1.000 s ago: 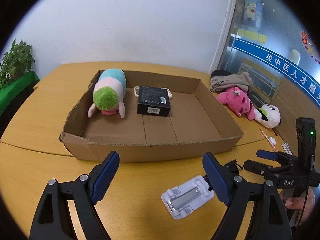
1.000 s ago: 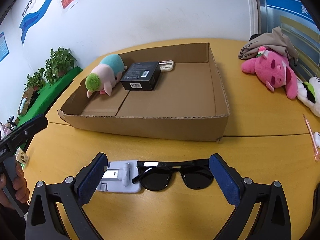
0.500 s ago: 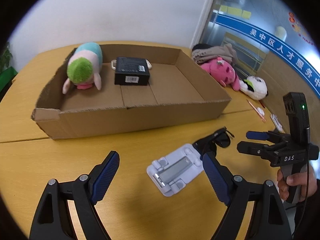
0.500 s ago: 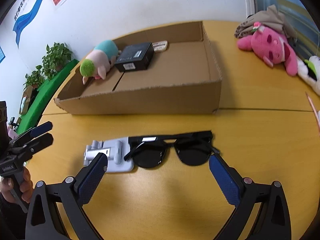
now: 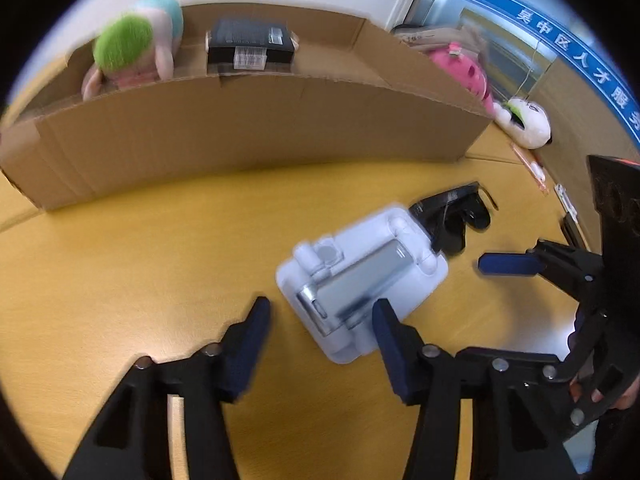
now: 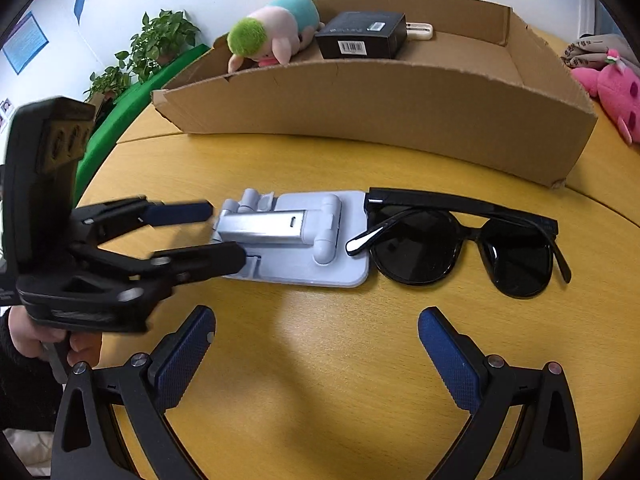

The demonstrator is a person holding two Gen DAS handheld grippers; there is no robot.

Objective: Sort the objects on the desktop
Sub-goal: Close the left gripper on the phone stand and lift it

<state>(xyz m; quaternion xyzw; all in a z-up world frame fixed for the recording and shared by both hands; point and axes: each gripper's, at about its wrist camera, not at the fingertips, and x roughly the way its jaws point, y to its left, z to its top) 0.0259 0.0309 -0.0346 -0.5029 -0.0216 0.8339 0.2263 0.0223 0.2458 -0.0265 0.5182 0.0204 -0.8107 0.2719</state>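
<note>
Cardboard box point(image 6: 400, 112) sits at the back of the yellow table point(image 6: 320, 360). Already inside it: a green-headed plush toy point(image 6: 268, 36), a black carton point(image 6: 362, 36), and a small white item point(image 6: 420, 30) behind the carton.

Not yet sorted, on the table in front of the box: a pale grey folding phone stand point(image 6: 296, 240) and black sunglasses point(image 6: 460, 244), lying side by side, the sunglasses' temple tip touching the stand's edge. Off to the right, outside the box: a pink plush point(image 6: 612, 92) and a white plush point(image 5: 524, 124), plus a heap of cloth behind them.

Left gripper point(image 5: 320, 328) is open and low at the near end of the phone stand; one finger overlaps the stand's corner, the other stands on bare table beside it. Contact cannot be confirmed; this view is blurred. Right gripper point(image 6: 316, 352) is open, holding nothing, hovering over bare table short of the stand and sunglasses.

Judgement: the sort is partway done, three items in and at least four left. The phone stand looks like the item in hand, with the grasp not yet closed.
</note>
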